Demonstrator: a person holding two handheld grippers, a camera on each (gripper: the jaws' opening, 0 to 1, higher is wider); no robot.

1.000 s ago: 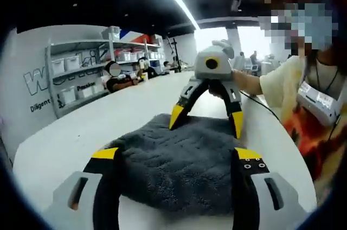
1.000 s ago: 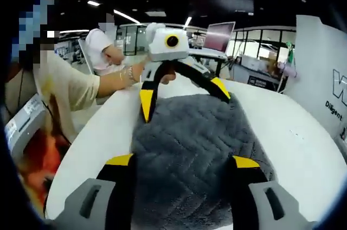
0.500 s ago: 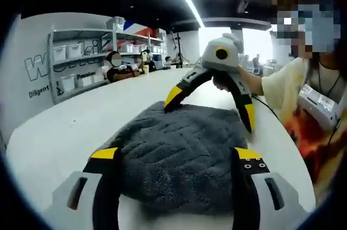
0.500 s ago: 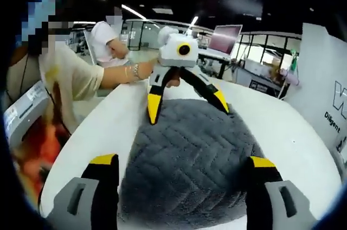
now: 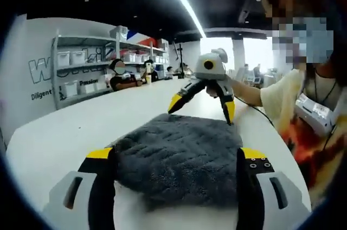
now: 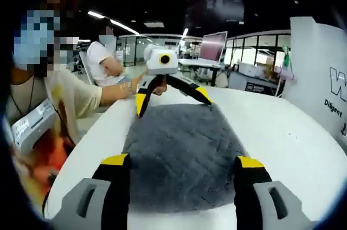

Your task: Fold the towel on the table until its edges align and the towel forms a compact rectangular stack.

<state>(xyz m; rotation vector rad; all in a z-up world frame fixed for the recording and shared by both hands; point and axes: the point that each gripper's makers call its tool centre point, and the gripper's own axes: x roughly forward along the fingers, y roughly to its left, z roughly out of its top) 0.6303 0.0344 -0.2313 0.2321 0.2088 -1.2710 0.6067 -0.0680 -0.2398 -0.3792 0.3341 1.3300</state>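
A dark grey towel lies folded into a thick rectangle on the white table. My left gripper is open, its yellow-tipped jaws standing wide on either side of the towel's near edge with nothing held. In the same view my right gripper is open at the towel's far edge, held by a person's hand. From the right gripper view the towel lies between my right gripper's wide jaws, and my left gripper stands open at the far edge.
The person holding the grippers stands at the table's side. Shelves with white bins line a wall beyond the table. A laptop and a seated person are in the background. A white panel stands to the right.
Both grippers have drawn back from the towel and stay open. The right gripper's tips have come off the far edge. The towel lies flatter.
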